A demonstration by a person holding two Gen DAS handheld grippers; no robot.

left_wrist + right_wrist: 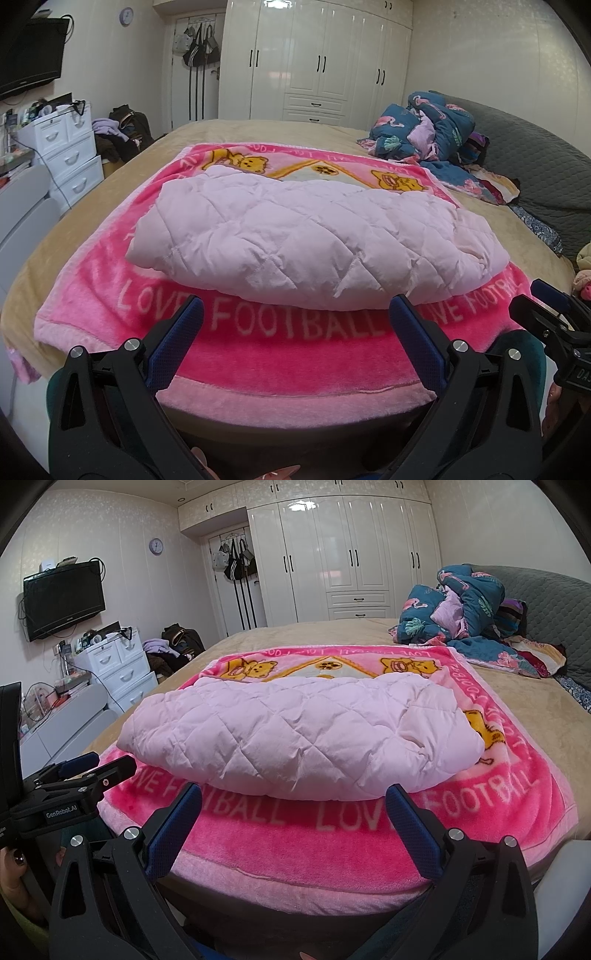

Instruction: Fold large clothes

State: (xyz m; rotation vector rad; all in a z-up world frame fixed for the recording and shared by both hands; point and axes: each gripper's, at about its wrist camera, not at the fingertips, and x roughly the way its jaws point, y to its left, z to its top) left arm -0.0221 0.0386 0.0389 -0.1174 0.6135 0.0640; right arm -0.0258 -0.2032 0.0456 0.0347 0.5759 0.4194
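The left gripper (295, 314) hangs with its jaws spread wide and holding nothing, its blue-padded fingers (413, 339) apart over the near edge of the bed (303, 129). The right gripper (293, 801) does the same beside it, jaws wide, nothing between them (each gripper shows at the border of the other's view).

Just beyond both pairs of fingers lies the pale pink quilted padded garment (314, 240), folded into a thick, puffy bundle. It rests on a bright pink fleece blanket printed with yellow bears and white lettering (295, 354), which is spread flat over the bed's tan cover and reaches the near edge.

Toward the far right corner of the bed, well apart from the garment, sits a crumpled heap of teal flamingo-print bedding (461, 605), against a grey quilted headboard (554, 609). Behind the bed stands a tall white wardrobe (351, 554).
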